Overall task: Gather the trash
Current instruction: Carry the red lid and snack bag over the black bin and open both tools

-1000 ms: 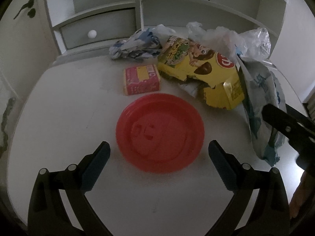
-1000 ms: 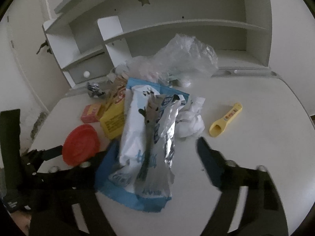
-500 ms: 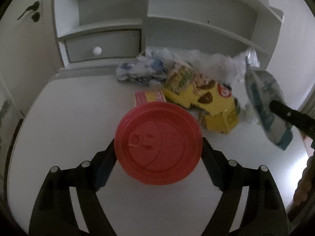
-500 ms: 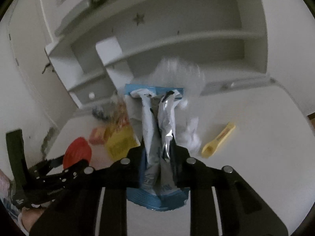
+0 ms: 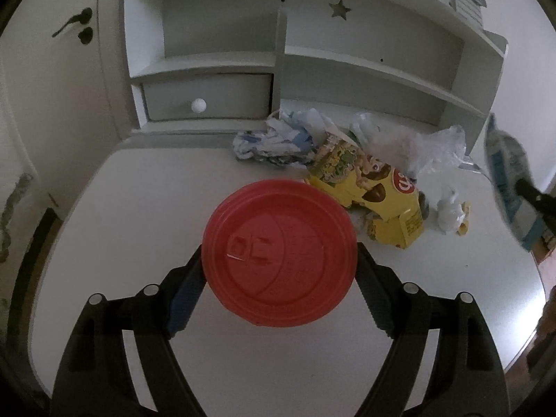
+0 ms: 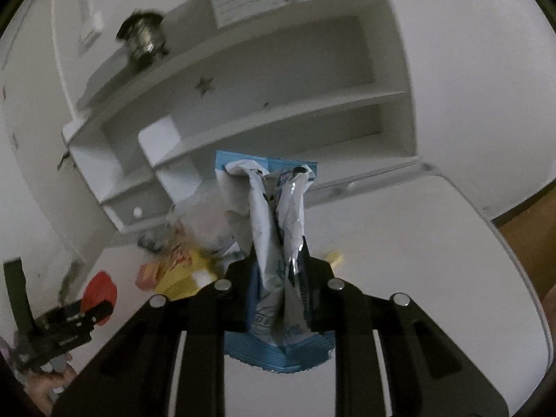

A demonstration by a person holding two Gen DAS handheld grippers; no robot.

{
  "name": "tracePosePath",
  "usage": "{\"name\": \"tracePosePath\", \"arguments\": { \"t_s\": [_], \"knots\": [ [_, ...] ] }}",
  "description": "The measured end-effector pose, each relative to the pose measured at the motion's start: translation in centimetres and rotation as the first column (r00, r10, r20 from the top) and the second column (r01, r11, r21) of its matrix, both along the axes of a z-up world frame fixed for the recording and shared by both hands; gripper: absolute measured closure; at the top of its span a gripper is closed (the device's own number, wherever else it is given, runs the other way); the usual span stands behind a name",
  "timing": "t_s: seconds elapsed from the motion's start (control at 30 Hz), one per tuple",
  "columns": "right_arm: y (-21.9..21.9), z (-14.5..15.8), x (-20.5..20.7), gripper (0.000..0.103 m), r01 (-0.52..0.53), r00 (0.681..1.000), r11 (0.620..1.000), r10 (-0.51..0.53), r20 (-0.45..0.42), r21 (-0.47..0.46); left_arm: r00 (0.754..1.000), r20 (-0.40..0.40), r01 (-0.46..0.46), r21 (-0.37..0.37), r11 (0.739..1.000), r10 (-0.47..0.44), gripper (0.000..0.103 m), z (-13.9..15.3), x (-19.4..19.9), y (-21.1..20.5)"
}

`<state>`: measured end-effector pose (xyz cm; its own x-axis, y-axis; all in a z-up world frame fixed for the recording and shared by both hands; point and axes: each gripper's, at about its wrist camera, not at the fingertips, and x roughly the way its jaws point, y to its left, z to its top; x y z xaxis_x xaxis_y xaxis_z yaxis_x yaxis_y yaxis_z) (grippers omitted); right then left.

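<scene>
Gripping red lid (image 5: 279, 255) in left hand-held gripper (image 5: 279, 271), right hand-held gripper (image 6: 278, 299) clenching foil bag (image 6: 274, 243), yellow box (image 5: 378, 191) behind

The left gripper (image 5: 279, 264) points down at a slant over the desk, its jaws set wide, with both pads pressing the rim of a red plastic lid (image 5: 279, 253) held clear of the desktop. The right gripper (image 6: 279, 292) points more shallowly down, its jaws drawn close together and clamped on a crumpled blue-and-silver snack bag (image 6: 274, 243) that stands up between them, lifted off the desk.
</scene>
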<state>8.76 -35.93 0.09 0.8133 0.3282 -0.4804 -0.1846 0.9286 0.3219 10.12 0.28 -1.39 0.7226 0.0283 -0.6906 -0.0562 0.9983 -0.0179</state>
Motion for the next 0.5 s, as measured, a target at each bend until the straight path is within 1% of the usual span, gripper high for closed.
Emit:
{"name": "tracePosePath", "arguments": {
  "t_s": [0.03,0.1,0.2,0.27,0.33,0.4,0.47,0.5],
  "knots": [
    [-0.6,0.1,0.0,0.083,0.005,1.000,1.000,-0.005,0.001,0.015,1.000,0.010,0.000,0.013,1.000,0.000,0.024,0.2,-0.2,-0.3],
    [-1.0,-0.6,0.3,0.083,-0.005,1.000,1.000,0.005,-0.029,0.012,1.000,0.027,0.014,0.036,0.999,-0.015,0.024,0.6,-0.4,-1.3],
    [-1.4,-2.3,0.6,0.083,-0.038,0.995,0.999,0.041,-0.090,0.036,0.998,0.028,0.056,0.037,0.998,-0.057,0.024,0.9,-0.5,-3.3],
    [-2.7,-2.4,0.0,0.084,-0.034,0.995,0.997,0.040,-0.091,0.066,0.994,0.032,0.100,0.036,0.994,-0.101,0.024,1.4,-0.5,-5.4],
    [-5.2,-1.1,-1.5,0.084,0.007,0.999,0.998,-0.003,-0.054,0.069,0.983,0.042,0.177,0.039,0.984,-0.178,0.024,2.0,-0.6,-8.7],
    [-9.2,0.6,-3.8,0.084,0.060,0.998,0.995,-0.059,-0.022,0.074,0.958,0.060,0.277,0.037,0.960,-0.279,0.024,2.8,-0.7,-13.0],
    [-13.3,1.4,-6.0,0.084,0.112,0.994,0.992,-0.111,-0.020,0.065,0.909,0.074,0.408,0.032,0.912,-0.409,0.024,3.3,-1.4,-18.7],
    [-16.4,1.6,-7.6,0.084,0.151,0.988,0.987,-0.149,-0.035,0.061,0.876,0.077,0.476,0.032,0.879,-0.477,0.024,3.4,-1.9,-21.6]
  ]
}}
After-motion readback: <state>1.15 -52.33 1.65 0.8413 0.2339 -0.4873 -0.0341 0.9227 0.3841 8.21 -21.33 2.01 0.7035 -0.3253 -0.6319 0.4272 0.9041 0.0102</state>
